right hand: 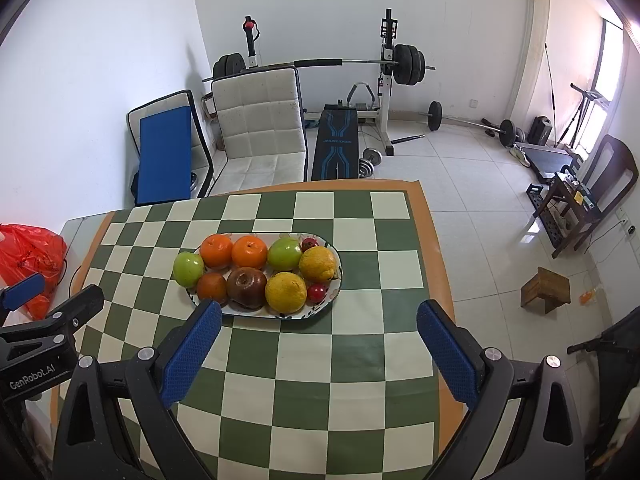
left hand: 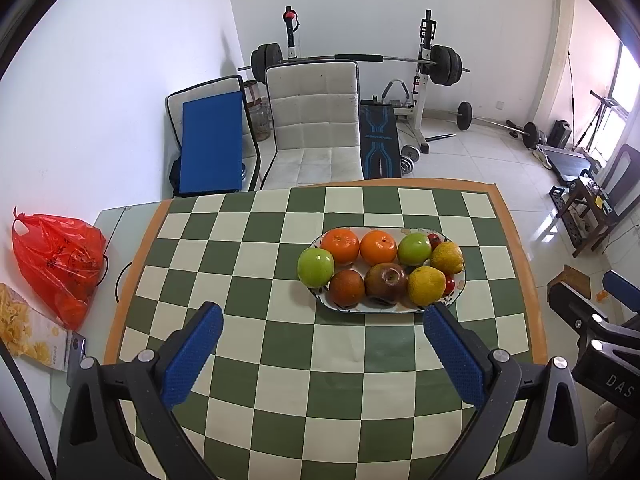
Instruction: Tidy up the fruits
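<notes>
An oval patterned plate (left hand: pixel 374 310) (right hand: pixel 326 304) sits on the green-and-white checkered tablecloth (left hand: pixel 280 360) (right hand: pixel 320 360). It holds two green apples (left hand: pixel 315 267) (right hand: pixel 188 269), two oranges (left hand: pixel 340 245) (right hand: pixel 216 251), two lemons (left hand: pixel 426 285) (right hand: pixel 285 293), a dark red apple (left hand: pixel 385 284) (right hand: pixel 247 287), a reddish-brown fruit (left hand: pixel 347 289) (right hand: pixel 212 288) and small red fruits (right hand: pixel 317 292). My left gripper (left hand: pixel 323 326) is open and empty, just short of the plate. My right gripper (right hand: pixel 319 326) is open and empty, with its left fingertip by the plate's near edge.
A red plastic bag (left hand: pixel 60 264) (right hand: pixel 28 256) and a snack box (left hand: pixel 28 332) lie left of the cloth. A white chair (left hand: pixel 316 124) stands behind the table, with gym equipment beyond. A wooden stool (right hand: pixel 546 289) stands on the floor at right.
</notes>
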`<action>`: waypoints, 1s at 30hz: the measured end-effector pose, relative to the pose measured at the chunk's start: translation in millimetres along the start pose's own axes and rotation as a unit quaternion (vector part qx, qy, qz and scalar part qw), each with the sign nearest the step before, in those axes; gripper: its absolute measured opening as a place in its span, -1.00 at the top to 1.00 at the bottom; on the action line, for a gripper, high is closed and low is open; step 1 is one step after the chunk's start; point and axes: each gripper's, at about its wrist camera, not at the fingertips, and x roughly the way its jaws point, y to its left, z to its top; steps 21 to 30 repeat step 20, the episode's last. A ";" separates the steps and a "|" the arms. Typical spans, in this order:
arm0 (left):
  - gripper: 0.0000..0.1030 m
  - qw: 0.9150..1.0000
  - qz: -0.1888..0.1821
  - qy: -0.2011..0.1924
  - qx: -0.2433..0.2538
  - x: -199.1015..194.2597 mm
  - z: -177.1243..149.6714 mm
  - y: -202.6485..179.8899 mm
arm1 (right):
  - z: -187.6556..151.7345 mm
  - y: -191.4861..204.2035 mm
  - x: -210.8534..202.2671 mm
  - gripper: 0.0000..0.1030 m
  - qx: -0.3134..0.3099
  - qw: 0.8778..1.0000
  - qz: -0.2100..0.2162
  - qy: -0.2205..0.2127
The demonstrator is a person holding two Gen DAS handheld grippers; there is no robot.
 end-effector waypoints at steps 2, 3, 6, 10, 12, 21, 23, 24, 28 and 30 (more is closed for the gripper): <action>-0.99 1.000 0.000 0.000 0.000 -0.1 0.1 -0.4 | 0.8 0.1 0.2 -0.94 0.001 1.000 0.000 0.000; -0.99 1.000 0.000 0.001 -0.001 -0.1 -0.4 -0.2 | 0.8 0.0 0.2 -0.94 0.000 1.000 0.000 0.000; -0.99 1.000 0.000 0.001 -0.001 -0.2 -0.7 -0.5 | 1.1 0.3 0.7 -0.94 0.000 1.000 0.000 0.001; -0.99 1.000 0.001 0.000 -0.001 -0.2 -1.0 -0.7 | 1.3 -0.6 0.1 -0.94 0.001 1.000 0.000 0.000; -0.99 1.000 0.000 0.001 -0.002 -0.2 -1.4 -0.7 | 2.5 -0.9 0.3 -0.94 0.001 1.000 0.000 0.000; -0.99 1.000 -0.003 -0.002 0.000 -3.6 6.1 -7.8 | 2.8 -1.7 -0.2 -0.94 0.002 1.000 0.001 0.001; -0.99 1.000 -0.003 -0.002 0.000 -3.6 6.1 -7.8 | 2.8 -1.7 -0.2 -0.94 0.002 1.000 0.001 0.001; -0.99 1.000 -0.003 -0.002 0.000 -3.6 6.1 -7.8 | 2.8 -1.7 -0.2 -0.94 0.002 1.000 0.001 0.001; -0.99 1.000 -0.003 -0.002 0.000 -3.6 6.1 -7.8 | 2.8 -1.7 -0.2 -0.94 0.002 1.000 0.001 0.001; -0.99 1.000 -0.003 -0.002 0.000 -3.6 6.1 -7.8 | 2.8 -1.7 -0.2 -0.94 0.002 1.000 0.001 0.001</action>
